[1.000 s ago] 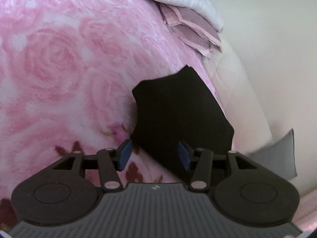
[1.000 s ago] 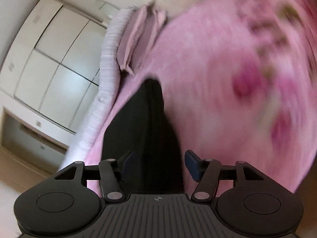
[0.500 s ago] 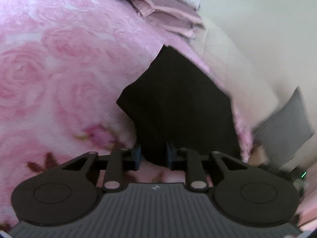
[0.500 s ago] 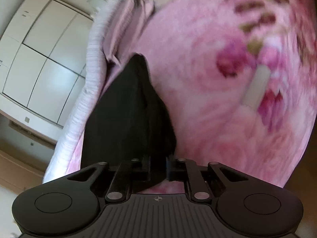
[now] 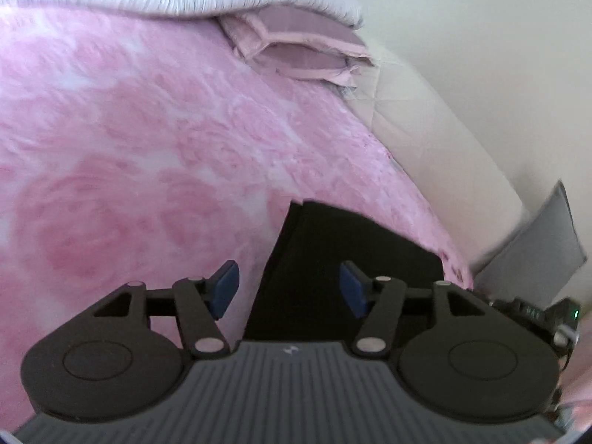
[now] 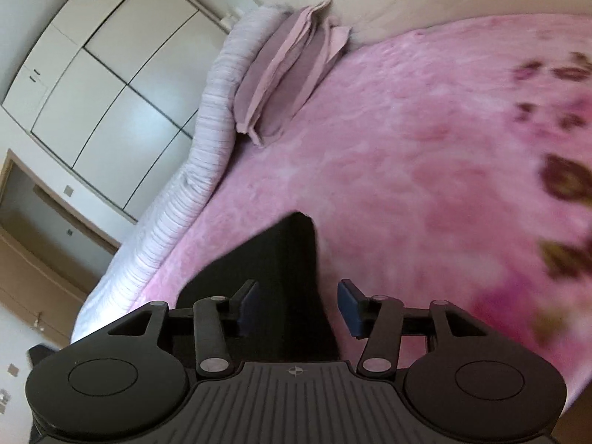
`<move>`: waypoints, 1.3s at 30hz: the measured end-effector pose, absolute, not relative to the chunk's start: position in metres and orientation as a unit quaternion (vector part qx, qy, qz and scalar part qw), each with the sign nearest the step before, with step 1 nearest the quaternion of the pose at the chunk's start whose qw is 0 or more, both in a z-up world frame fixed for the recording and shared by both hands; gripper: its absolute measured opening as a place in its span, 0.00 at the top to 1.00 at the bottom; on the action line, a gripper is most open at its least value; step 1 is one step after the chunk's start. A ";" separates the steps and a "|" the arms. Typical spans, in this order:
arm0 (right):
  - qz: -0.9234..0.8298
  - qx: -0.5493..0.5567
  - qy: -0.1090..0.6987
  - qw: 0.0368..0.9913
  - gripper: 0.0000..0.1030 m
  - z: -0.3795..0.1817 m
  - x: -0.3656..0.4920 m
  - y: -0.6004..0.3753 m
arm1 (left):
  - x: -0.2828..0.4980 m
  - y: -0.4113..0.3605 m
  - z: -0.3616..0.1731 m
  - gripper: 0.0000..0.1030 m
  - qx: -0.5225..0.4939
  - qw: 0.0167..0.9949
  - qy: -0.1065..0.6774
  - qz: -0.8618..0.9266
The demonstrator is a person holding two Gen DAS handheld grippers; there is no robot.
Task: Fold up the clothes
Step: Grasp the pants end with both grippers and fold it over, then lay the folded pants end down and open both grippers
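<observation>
A black folded garment (image 5: 344, 259) lies on the pink rose-patterned blanket (image 5: 148, 170), near the bed's right edge in the left wrist view. My left gripper (image 5: 288, 288) hangs open over the garment's near left edge, its blue pads apart with nothing between them. In the right wrist view the same black garment (image 6: 281, 270) lies below my right gripper (image 6: 298, 303), which is also open; the garment's right edge runs between its fingers. The garment's near part is hidden behind both gripper bodies.
A stack of folded mauve-pink cloth (image 5: 303, 51) (image 6: 288, 74) rests at the head of the bed against a white ribbed duvet (image 6: 207, 140). A grey cushion (image 5: 536, 251) leans by the wall. White wardrobe doors (image 6: 92, 74) stand beyond the bed.
Both grippers, shut on the black garment half a second ago, have opened and let it go. The garment now lies folded smaller and flatter on the blanket.
</observation>
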State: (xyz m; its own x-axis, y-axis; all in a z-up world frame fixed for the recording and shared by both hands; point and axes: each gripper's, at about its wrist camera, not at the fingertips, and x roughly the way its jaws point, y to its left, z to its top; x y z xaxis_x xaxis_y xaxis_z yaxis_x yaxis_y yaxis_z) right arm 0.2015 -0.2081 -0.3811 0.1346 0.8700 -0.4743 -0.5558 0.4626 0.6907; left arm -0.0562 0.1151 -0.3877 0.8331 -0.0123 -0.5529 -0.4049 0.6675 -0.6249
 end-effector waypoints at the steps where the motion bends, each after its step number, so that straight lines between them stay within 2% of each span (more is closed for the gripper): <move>1: 0.487 0.171 0.443 0.733 0.50 -0.380 0.205 -0.199 | -0.047 0.119 -0.392 0.46 -0.402 0.870 0.265 0.106; 3: 0.486 0.164 0.446 0.734 0.50 -0.383 0.214 -0.181 | -0.033 0.125 -0.402 0.53 -0.422 0.862 0.264 0.094; 4: 0.485 0.164 0.448 0.733 0.50 -0.386 0.219 -0.172 | -0.028 0.127 -0.405 0.71 -0.429 0.860 0.263 0.082; 5: 0.486 0.165 0.450 0.731 0.58 -0.389 0.223 -0.166 | -0.024 0.129 -0.409 0.88 -0.436 0.859 0.261 0.069; 6: 0.487 0.160 0.447 0.733 0.91 -0.389 0.223 -0.160 | -0.023 0.127 -0.407 0.98 -0.423 0.867 0.254 0.067; 8: 0.488 0.143 0.436 0.742 0.91 -0.390 0.223 -0.149 | -0.023 0.120 -0.401 0.98 -0.386 0.889 0.236 0.070; 11: 0.486 0.093 0.410 0.766 0.91 -0.390 0.218 -0.141 | -0.019 0.108 -0.411 0.97 -0.336 0.900 0.256 0.105; 13: 0.475 0.074 0.416 0.772 0.90 -0.391 0.218 -0.140 | -0.013 0.101 -0.415 0.88 -0.311 0.898 0.285 0.126; 14: 0.469 0.064 0.419 0.775 0.87 -0.392 0.218 -0.140 | -0.012 0.098 -0.411 0.85 -0.295 0.900 0.292 0.135; 15: 0.464 0.054 0.421 0.778 0.79 -0.392 0.217 -0.139 | -0.011 0.096 -0.407 0.78 -0.279 0.901 0.299 0.144; 16: 0.458 0.045 0.424 0.780 0.72 -0.393 0.217 -0.139 | -0.008 0.092 -0.405 0.76 -0.268 0.903 0.302 0.146; 17: 0.452 0.035 0.426 0.783 0.61 -0.393 0.217 -0.138 | -0.004 0.089 -0.403 0.77 -0.257 0.906 0.303 0.146; 18: 0.447 0.022 0.420 0.789 0.59 -0.390 0.215 -0.139 | -0.001 0.085 -0.402 0.78 -0.247 0.908 0.305 0.146; 21: 0.440 -0.037 0.347 0.827 0.59 -0.363 0.193 -0.137 | 0.011 0.075 -0.397 0.79 -0.216 0.915 0.308 0.144; 24: 0.447 -0.071 0.339 0.825 0.59 -0.376 0.183 -0.122 | 0.022 0.065 -0.393 0.85 -0.185 0.921 0.312 0.143; 31: 0.460 -0.151 0.317 0.815 0.60 -0.404 0.160 -0.089 | 0.045 0.050 -0.405 0.88 -0.132 0.923 0.326 0.154; 36: 0.474 -0.102 0.363 0.796 0.60 -0.416 0.180 -0.096 | 0.054 0.045 -0.415 0.91 -0.113 0.920 0.335 0.167; 39: 0.470 -0.082 0.368 0.798 0.59 -0.401 0.180 -0.107 | 0.040 0.044 -0.403 0.91 -0.116 0.922 0.327 0.171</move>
